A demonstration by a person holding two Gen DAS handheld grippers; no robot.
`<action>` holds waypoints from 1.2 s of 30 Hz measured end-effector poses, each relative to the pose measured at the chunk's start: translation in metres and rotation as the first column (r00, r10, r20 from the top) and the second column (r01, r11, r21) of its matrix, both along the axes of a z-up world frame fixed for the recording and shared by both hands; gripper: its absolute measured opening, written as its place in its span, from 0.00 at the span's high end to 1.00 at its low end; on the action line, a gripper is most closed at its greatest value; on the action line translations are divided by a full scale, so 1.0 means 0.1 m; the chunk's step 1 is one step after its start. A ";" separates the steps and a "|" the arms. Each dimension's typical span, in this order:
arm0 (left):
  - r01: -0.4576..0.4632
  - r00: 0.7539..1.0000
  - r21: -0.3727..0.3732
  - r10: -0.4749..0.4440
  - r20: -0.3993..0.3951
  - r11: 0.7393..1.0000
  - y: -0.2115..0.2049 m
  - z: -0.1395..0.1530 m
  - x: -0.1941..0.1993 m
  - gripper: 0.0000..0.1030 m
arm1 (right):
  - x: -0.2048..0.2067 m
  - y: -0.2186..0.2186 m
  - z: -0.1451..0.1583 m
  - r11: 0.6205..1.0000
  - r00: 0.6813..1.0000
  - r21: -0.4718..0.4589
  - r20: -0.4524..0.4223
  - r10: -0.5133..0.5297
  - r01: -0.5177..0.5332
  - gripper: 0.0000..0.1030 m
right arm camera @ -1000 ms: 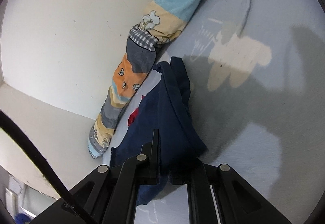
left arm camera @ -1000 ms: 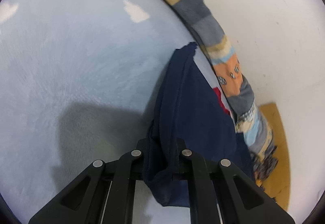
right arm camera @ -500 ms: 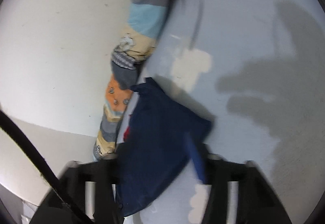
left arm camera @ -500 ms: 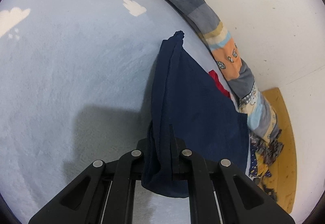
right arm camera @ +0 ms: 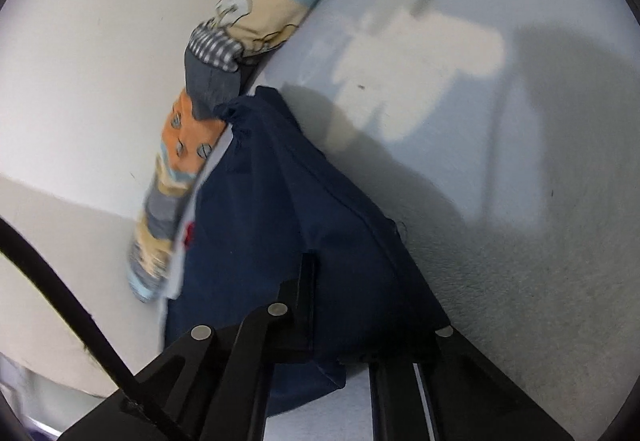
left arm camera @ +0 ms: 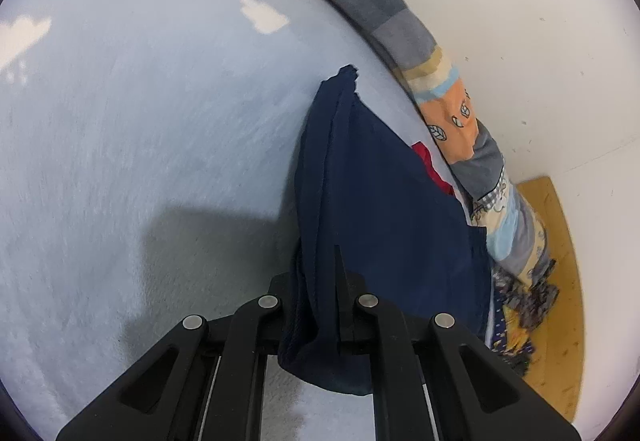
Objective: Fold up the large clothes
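A soft, limp navy garment (left arm camera: 384, 209) drapes over the pale blue bed (left arm camera: 140, 121) at lower centre, both grippers' fingers (left arm camera: 340, 281) pinching its bunched near edge—probably the surest hold.

The navy garment (left arm camera: 384, 209) lies bunched on the pale bed sheet (left arm camera: 140, 121), a red patch showing.

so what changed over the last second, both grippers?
The right gripper opened off the navy garment, then its jaws have just been closing again and now pinch the cloth, lower toward the bed sheet. The left gripper stayed clamped on the garment; the patchwork bolster is unmoved.
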State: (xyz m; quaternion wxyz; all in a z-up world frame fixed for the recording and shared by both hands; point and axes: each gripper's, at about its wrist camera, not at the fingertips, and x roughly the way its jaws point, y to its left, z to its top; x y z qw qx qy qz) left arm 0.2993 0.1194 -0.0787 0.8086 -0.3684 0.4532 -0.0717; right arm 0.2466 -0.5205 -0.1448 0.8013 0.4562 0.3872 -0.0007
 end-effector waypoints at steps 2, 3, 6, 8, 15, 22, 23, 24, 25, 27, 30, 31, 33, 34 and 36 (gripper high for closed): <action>0.003 1.000 0.029 -0.004 0.015 1.000 -0.04 0.07 -0.01 0.91 | -0.06 0.05 0.20 0.997 1.000 -0.078 0.008 0.015 -0.014 0.96; 0.001 1.000 0.035 -0.001 0.020 0.999 -0.04 0.09 -0.03 0.91 | -0.11 0.08 0.31 0.993 1.000 -0.114 0.014 0.018 -0.017 0.96; -0.009 1.000 0.027 0.008 0.027 1.000 -0.01 0.16 -0.09 0.91 | -0.28 0.19 0.56 0.981 0.999 -0.193 0.018 0.036 -0.032 0.97; -0.004 1.000 0.026 0.003 0.027 1.000 0.03 0.23 -0.16 0.92 | -0.39 0.25 0.69 0.977 0.999 -0.210 0.009 0.046 -0.043 0.97; 0.060 0.998 0.058 -0.061 0.014 0.997 0.16 0.35 -0.60 0.91 | -0.94 0.37 0.89 0.974 0.995 -0.204 -0.046 0.090 -0.097 0.97; 0.049 0.985 0.115 -0.029 -0.170 0.992 0.30 0.06 -0.91 0.77 | -1.45 0.29 0.42 0.993 0.977 -0.033 -0.186 0.103 -0.111 0.90; 0.027 0.983 0.180 0.006 -0.185 0.983 0.32 0.08 -0.93 0.69 | -1.46 0.25 0.36 0.995 0.972 -0.035 -0.220 0.087 -0.097 0.80; -0.009 0.983 0.241 0.053 -0.175 0.970 0.36 0.14 -0.97 0.69 | -1.48 0.21 0.35 0.997 0.971 -0.032 -0.231 0.063 -0.073 0.73; -0.043 0.985 0.268 0.086 -0.152 0.962 0.40 0.21 -0.99 0.69 | -1.50 0.17 0.35 0.998 0.969 -0.036 -0.243 0.041 -0.052 0.73; -0.099 0.987 0.322 0.134 -0.090 0.942 0.42 0.38 -1.04 0.69 | -1.50 0.16 0.44 0.996 0.973 -0.087 -0.229 0.016 -0.036 0.72; -0.099 0.995 0.403 0.093 0.035 0.910 0.21 0.67 -1.02 0.65 | -1.46 0.15 0.50 0.996 0.981 -0.092 -0.194 0.006 -0.024 0.69; -0.076 0.997 0.446 0.052 0.064 0.892 0.05 0.74 -0.99 0.57 | -1.43 0.13 0.51 0.996 0.981 -0.089 -0.196 0.000 -0.018 0.69; -0.043 0.994 0.509 -0.016 0.111 0.860 -0.26 0.83 -0.96 0.40 | -1.42 0.08 0.46 0.998 0.975 -0.064 -0.219 -0.028 0.014 0.59; -0.025 0.990 0.532 -0.052 0.130 0.847 -0.44 0.86 -0.95 0.39 | -1.44 0.04 0.42 0.998 0.971 -0.046 -0.234 -0.044 0.034 0.57; 0.055 0.976 0.571 -0.165 0.144 0.819 -0.82 0.90 -0.90 0.39 | -1.53 -0.06 0.40 0.993 0.955 -0.073 -0.274 -0.110 0.093 0.50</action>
